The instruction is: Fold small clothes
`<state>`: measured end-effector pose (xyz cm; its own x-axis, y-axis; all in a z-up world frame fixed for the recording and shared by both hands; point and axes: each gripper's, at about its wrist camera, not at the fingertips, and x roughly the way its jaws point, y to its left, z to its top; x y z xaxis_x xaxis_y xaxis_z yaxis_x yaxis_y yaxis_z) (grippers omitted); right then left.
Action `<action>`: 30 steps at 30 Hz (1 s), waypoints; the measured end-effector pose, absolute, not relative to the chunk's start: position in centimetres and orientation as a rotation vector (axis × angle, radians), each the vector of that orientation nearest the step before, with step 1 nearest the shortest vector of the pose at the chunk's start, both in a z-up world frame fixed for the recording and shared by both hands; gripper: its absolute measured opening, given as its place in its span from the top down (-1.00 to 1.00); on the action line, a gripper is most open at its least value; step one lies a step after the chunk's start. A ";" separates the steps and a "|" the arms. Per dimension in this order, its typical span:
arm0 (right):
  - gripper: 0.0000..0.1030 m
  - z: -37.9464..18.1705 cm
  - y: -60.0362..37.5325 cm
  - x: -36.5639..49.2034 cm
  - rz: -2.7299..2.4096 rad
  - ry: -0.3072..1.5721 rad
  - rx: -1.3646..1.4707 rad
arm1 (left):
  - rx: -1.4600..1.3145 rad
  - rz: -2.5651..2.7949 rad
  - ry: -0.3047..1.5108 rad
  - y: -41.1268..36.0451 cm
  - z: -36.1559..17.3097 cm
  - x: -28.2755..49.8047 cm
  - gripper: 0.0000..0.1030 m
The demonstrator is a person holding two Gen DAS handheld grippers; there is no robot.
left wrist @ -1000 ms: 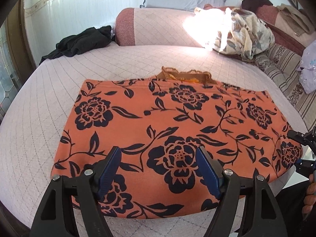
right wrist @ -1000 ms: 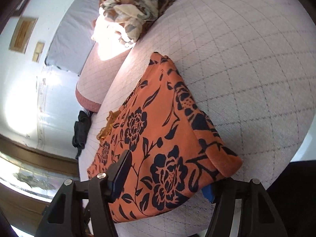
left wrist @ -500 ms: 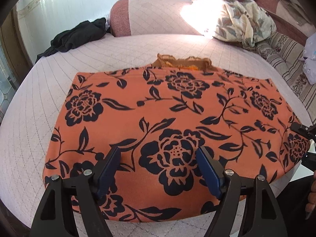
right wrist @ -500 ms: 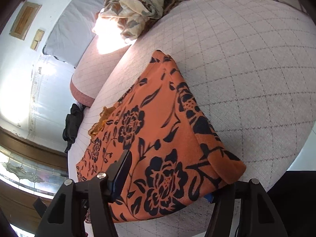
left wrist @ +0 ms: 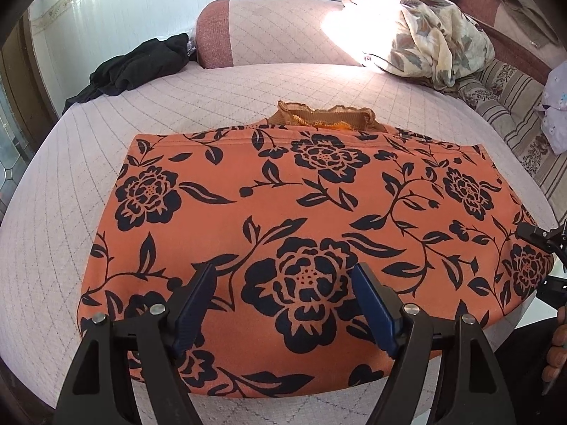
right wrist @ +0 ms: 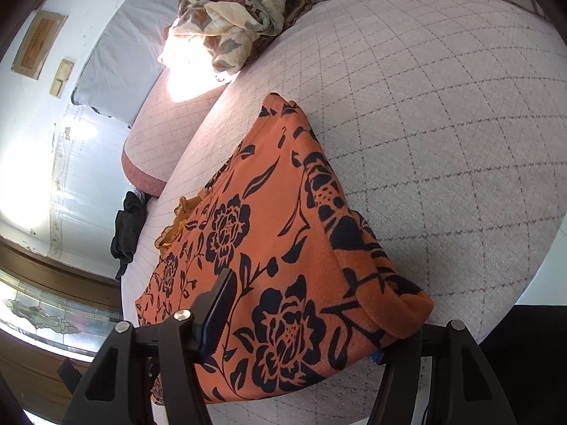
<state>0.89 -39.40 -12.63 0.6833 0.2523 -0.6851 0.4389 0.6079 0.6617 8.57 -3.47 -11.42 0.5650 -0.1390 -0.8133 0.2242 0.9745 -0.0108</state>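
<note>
An orange garment with black flowers (left wrist: 283, 212) lies folded flat on the quilted bed (left wrist: 106, 163). A lace collar (left wrist: 319, 118) sticks out at its far edge. My left gripper (left wrist: 283, 304) is open and hovers over the near hem, fingers apart above the cloth. My right gripper (right wrist: 301, 318) is open wide at the garment's right corner (right wrist: 389, 311); one finger (right wrist: 216, 311) lies over the cloth, the other is hidden under the corner. The right gripper also shows at the right edge of the left wrist view (left wrist: 545, 248).
A black garment (left wrist: 134, 67) lies at the bed's far left. A floral blanket (left wrist: 432, 42) sits in sunlight at the far right beside a bolster (left wrist: 276, 32). A striped cushion (left wrist: 514, 106) borders the right side. The bed edge is near both grippers.
The left gripper has drawn slightly closer to and lower over the garment. The right gripper has shifted a little at the right corner. Both stay open; the garment has not moved.
</note>
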 end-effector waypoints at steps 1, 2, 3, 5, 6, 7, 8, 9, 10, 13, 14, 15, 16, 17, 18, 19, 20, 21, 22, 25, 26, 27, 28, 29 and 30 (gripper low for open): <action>-0.26 -12.6 -39.3 0.9 -0.122 0.844 0.931 | 0.099 -0.214 0.947 -3.5 -11.5 8.5 -0.53; -0.26 -12.6 -39.3 1.0 -0.122 0.846 0.925 | 0.100 -0.212 0.947 -3.5 -11.4 8.6 -0.53; -0.26 -12.6 -39.3 1.0 -0.124 0.850 0.923 | 0.099 -0.211 0.947 -3.5 -11.4 8.5 -0.53; -0.24 -12.7 -39.4 0.9 -0.130 0.847 0.933 | 0.090 -0.212 0.938 -3.4 -10.9 8.4 -0.53; -0.24 -12.5 -39.5 0.9 -0.135 0.842 0.935 | 0.086 -0.212 0.929 -3.4 -10.6 8.3 -0.53; -0.25 -12.5 -39.6 0.9 -0.136 0.839 0.938 | 0.083 -0.212 0.921 -3.3 -10.3 8.2 -0.53; -0.25 -12.5 -39.6 0.9 -0.141 0.838 0.943 | 0.080 -0.214 0.915 -3.3 -10.1 8.1 -0.53; -0.25 -12.5 -39.7 0.9 -0.147 0.837 0.945 | 0.079 -0.216 0.913 -3.3 -10.2 8.1 -0.55; -0.25 -12.5 -39.7 0.9 -0.153 0.839 0.942 | 0.083 -0.216 0.922 -3.4 -10.6 8.2 -0.59; -0.24 -13.0 -39.9 1.1 -0.158 0.847 0.937 | 0.124 -0.213 0.980 -4.2 -13.2 9.0 -0.75; -0.14 -13.0 -39.9 1.3 -0.158 0.855 0.920 | 0.164 -0.212 0.935 -4.6 -13.3 8.7 -0.78; 0.34 -13.0 -39.8 1.6 -0.169 0.876 0.886 | 0.196 -0.211 0.923 -4.9 -13.3 8.5 -0.79; 0.61 -13.0 -39.9 1.9 -0.161 0.893 0.876 | 0.194 -0.218 0.934 -4.8 -13.0 8.5 -0.78; 0.65 -12.8 -39.9 2.0 -0.162 0.898 0.869 | 0.173 -0.233 0.949 -4.5 -12.6 8.5 -0.78; 0.70 -12.2 -39.6 2.1 -0.162 0.900 0.841 | 0.135 -0.253 0.950 -3.8 -11.9 8.5 -0.78; 0.72 -11.2 -39.0 2.3 -0.163 0.895 0.786 | 0.099 -0.255 0.929 -2.9 -11.2 8.3 -0.78; 0.72 -9.8 -38.3 2.5 -0.161 0.880 0.732 | 0.066 -0.240 0.899 -1.8 -10.3 8.0 -0.78; 0.73 -8.6 -37.6 2.6 -0.155 0.863 0.698 | 0.036 -0.225 0.873 -0.7 -9.5 7.8 -0.78; 0.74 -7.0 -36.7 2.9 -0.140 0.839 0.657 | 0.000 -0.212 0.850 0.7 -8.6 7.5 -0.78; 0.75 -3.3 -33.7 3.7 -0.097 0.786 0.545 | -0.083 -0.154 0.799 5.3 -6.7 6.4 -0.78; 0.75 -2.0 -32.3 4.1 -0.073 0.770 0.504 | -0.106 -0.126 0.777 6.9 -6.2 6.0 -0.78; 0.76 -1.1 -30.9 4.3 -0.051 0.759 0.468 | -0.131 -0.090 0.755 8.7 -5.8 5.5 -0.78; 0.76 -0.1 -29.2 4.5 -0.030 0.742 0.424 | -0.154 -0.054 0.739 10.3 -5.6 5.0 -0.78; 0.77 0.9 -27.2 4.8 0.001 0.726 0.383 | -0.180 -0.011 0.722 12.0 -5.5 4.5 -0.78; 0.77 1.7 -25.3 5.1 0.037 0.718 0.351 | -0.208 0.042 0.708 13.7 -5.5 4.2 -0.78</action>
